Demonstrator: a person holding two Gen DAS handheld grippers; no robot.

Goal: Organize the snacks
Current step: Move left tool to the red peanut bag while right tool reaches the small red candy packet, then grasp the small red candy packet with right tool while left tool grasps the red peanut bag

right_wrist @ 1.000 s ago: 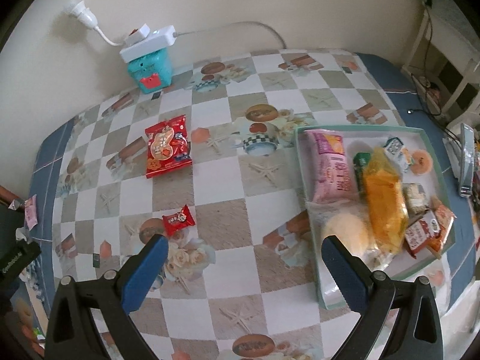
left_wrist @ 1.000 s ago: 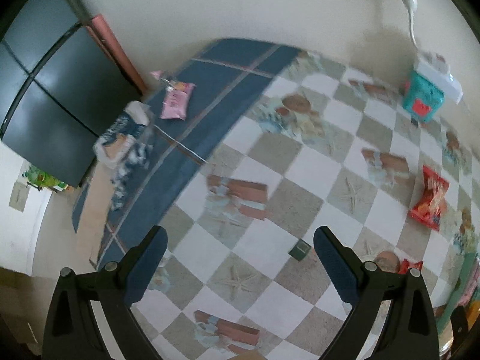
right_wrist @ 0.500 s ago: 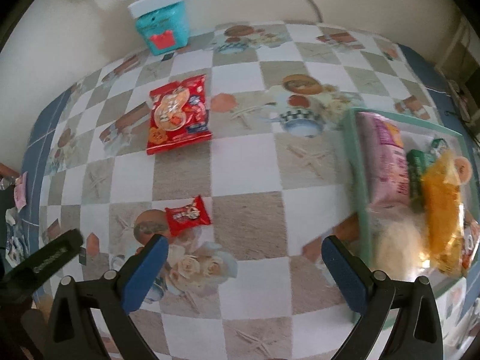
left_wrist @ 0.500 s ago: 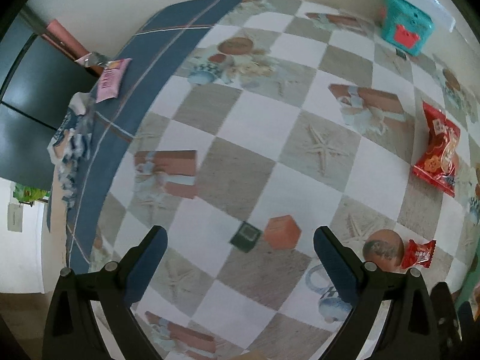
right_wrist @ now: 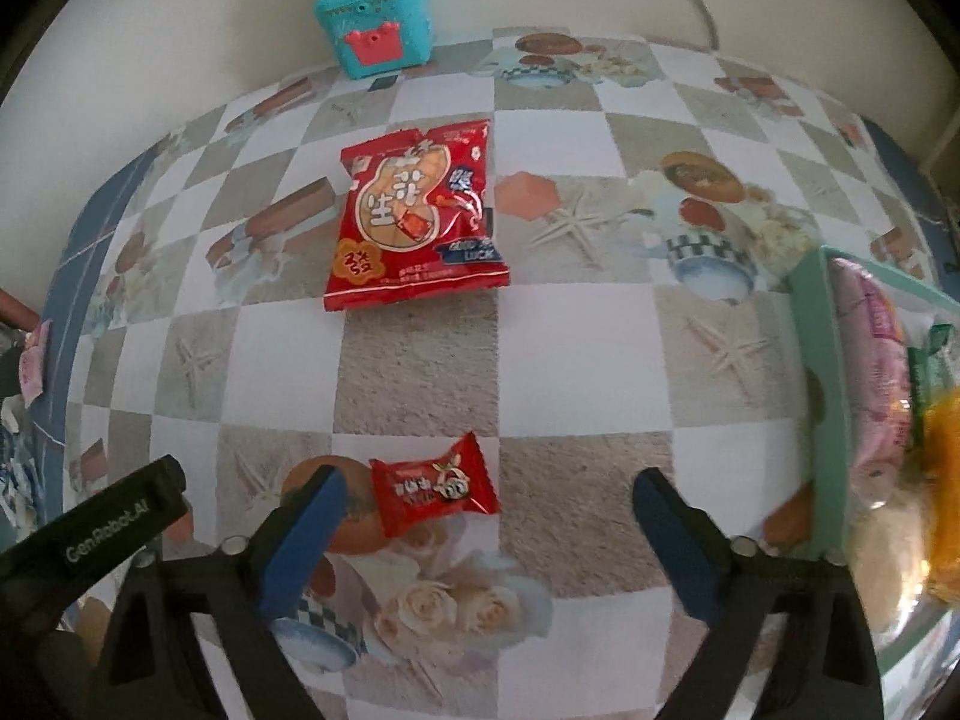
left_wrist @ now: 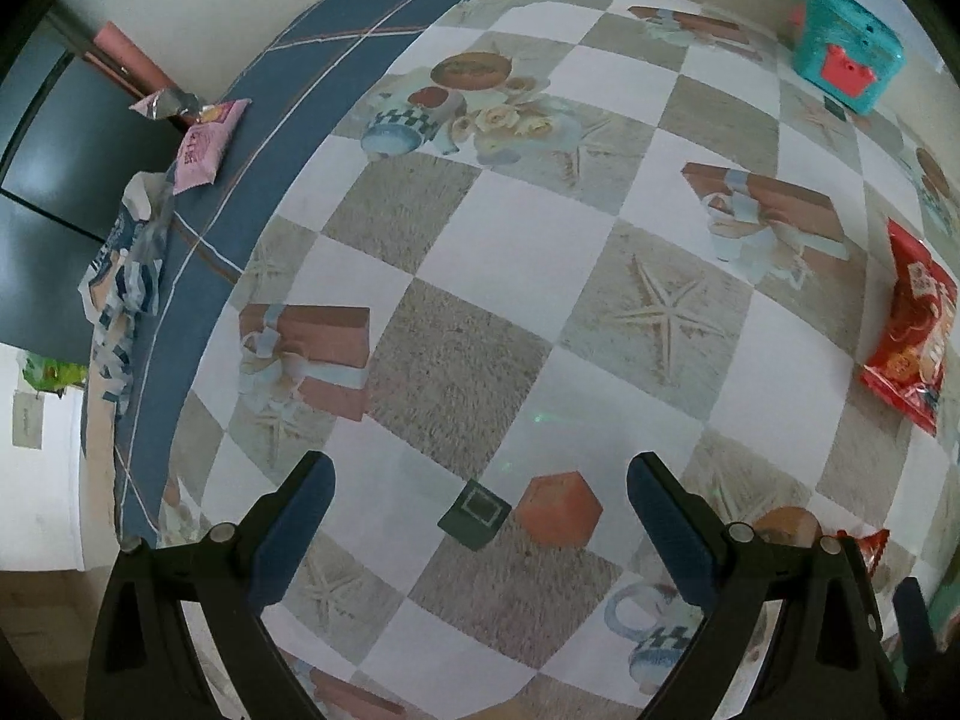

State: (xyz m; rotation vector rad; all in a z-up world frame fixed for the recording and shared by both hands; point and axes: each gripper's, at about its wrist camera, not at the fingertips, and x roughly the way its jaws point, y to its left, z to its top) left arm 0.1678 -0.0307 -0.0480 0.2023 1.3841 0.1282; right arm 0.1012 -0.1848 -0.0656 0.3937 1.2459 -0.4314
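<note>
A small red candy packet (right_wrist: 433, 485) lies on the patterned tablecloth just ahead of my open right gripper (right_wrist: 489, 516), nearer its left finger. A large red peanut bag (right_wrist: 415, 213) lies farther back; it also shows in the left wrist view (left_wrist: 915, 327) at the right edge. A mint-green tray (right_wrist: 825, 396) at the right holds several snack packs. My left gripper (left_wrist: 480, 510) is open and empty, low over the cloth above a small dark green square item (left_wrist: 474, 513). The candy packet (left_wrist: 867, 543) peeks out behind its right finger.
A teal box (right_wrist: 375, 18) with a white power strip on top stands by the back wall. A pink packet (left_wrist: 207, 144) and crumpled blue-white wrappers (left_wrist: 123, 288) lie on the blue border at the table's left edge. A dark cabinet stands beyond.
Both grippers have moved forward and lower over the table. The candy packet now lies close between the right fingers; the green square item lies between the left fingers.
</note>
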